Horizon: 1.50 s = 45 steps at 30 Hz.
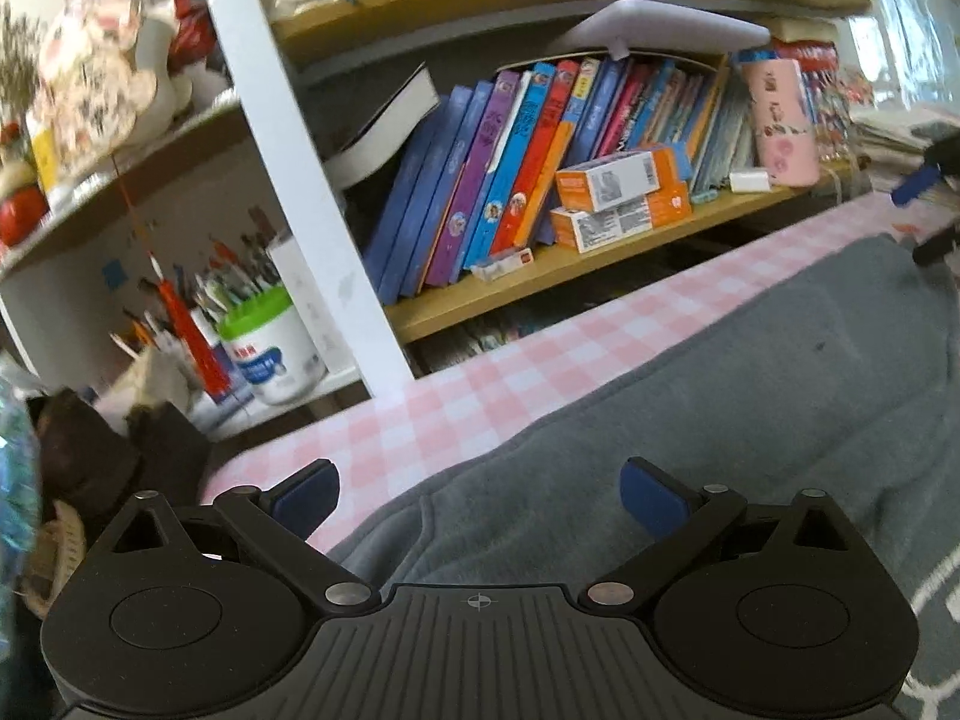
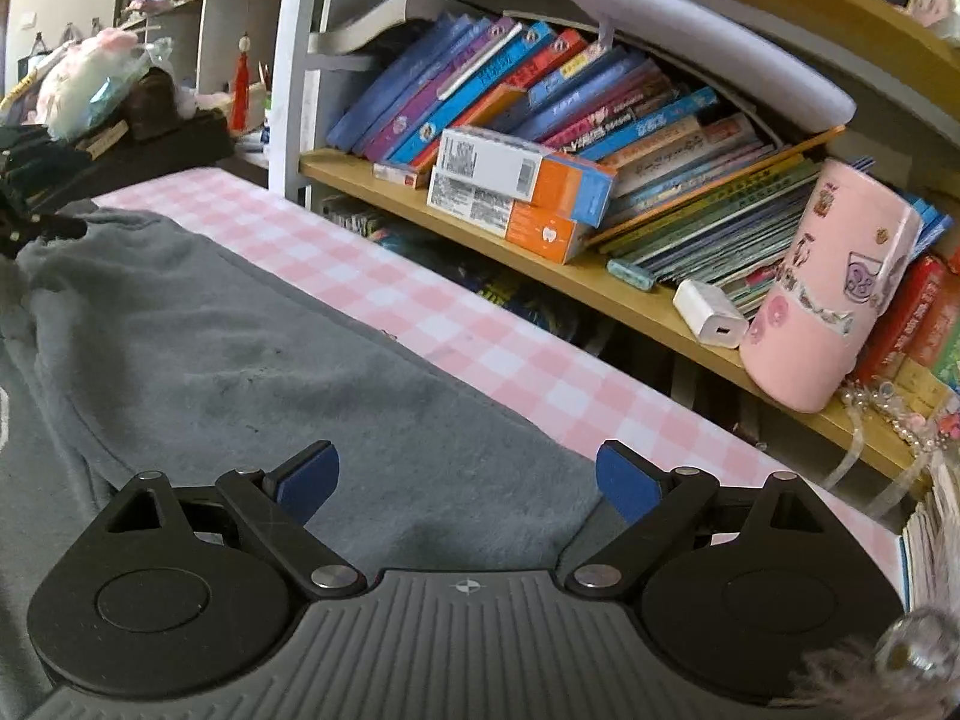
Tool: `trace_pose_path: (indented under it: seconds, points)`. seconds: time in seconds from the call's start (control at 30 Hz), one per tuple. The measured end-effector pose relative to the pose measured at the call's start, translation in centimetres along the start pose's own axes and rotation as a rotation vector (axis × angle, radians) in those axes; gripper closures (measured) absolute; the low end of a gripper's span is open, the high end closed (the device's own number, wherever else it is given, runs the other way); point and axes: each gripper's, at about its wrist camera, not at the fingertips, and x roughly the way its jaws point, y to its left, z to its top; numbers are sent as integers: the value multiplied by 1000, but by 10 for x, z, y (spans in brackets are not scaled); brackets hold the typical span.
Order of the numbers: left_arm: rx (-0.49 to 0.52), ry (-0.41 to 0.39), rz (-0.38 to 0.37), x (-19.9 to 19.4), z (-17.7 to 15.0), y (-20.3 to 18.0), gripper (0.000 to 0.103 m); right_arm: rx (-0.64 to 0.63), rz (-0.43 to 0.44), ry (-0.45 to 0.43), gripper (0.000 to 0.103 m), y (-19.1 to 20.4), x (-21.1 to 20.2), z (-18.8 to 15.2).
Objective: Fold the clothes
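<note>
So we've got a tabletop covered in a pink and white checked cloth, and a grey garment is spread flat right on it, reaching close to the far edge where a strip of checks stays bare. In the left wrist view we see the same tabletop with the grey garment bunched a bit near its end. Behind it runs a wooden shelf with leaning books.
</note>
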Motion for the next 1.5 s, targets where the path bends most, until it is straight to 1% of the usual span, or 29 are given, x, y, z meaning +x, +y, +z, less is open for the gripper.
trace_pose_path:
  seconds: [0.2, 0.3, 0.43, 0.6, 0.7, 0.77, 0.83, 0.93, 1.03, 1.2, 1.27, 1.3, 1.33, 1.37, 1.4, 1.43, 1.47, 1.5]
  points:
    - [-10, 25, -39, 24, -2, 8, 2, 8, -7, 46, 10, -13, 24, -2]
    - [19, 38, -65, 34, -3, 8, 2, 10, -8, 66, 10, -18, 35, -2]
    - [56, 50, -63, 46, -2, 10, 2, 6, -17, 74, 10, -24, 45, 2]
    - [37, 80, -70, 59, -1, 26, 2, 26, -20, 79, 10, -34, 55, 6]
    - [38, 106, -50, 68, -3, 35, 3, 51, -20, 90, 11, -42, 62, 6]
    - [52, 122, -46, 73, -4, 39, 7, 53, -26, 98, 14, -45, 67, 4]
    - [52, 143, -60, 78, -4, 42, 13, 60, -15, 98, 15, -48, 70, 2]
    - [32, 154, -93, 81, -7, 47, 15, 80, 13, 93, 19, -53, 71, 0]
    - [-18, 156, -123, 83, -10, 55, 15, 96, 29, 94, 19, -56, 72, -1]
    - [-97, 161, -161, 85, -15, 64, 15, 203, 58, 99, 19, -66, 75, -6]
    - [-121, 169, -180, 85, -15, 66, 17, 218, 58, 91, 23, -67, 74, -8]
    - [-132, 173, -192, 85, -16, 67, 21, 222, 55, 87, 24, -67, 73, -9]
    - [-142, 176, -204, 85, -16, 67, 27, 227, 53, 83, 32, -67, 72, -9]
    - [-153, 180, -216, 84, -16, 68, 31, 231, 53, 79, 45, -66, 70, -9]
    - [-164, 183, -228, 84, -16, 69, 38, 237, 54, 76, 51, -66, 68, -8]
    - [-175, 187, -241, 84, -16, 69, 45, 241, 56, 74, 63, -65, 66, -8]
    - [-184, 196, -244, 82, -16, 68, 48, 245, 59, 72, 74, -64, 65, -9]
    - [-194, 207, -245, 81, -15, 67, 58, 249, 63, 70, 78, -62, 63, -9]
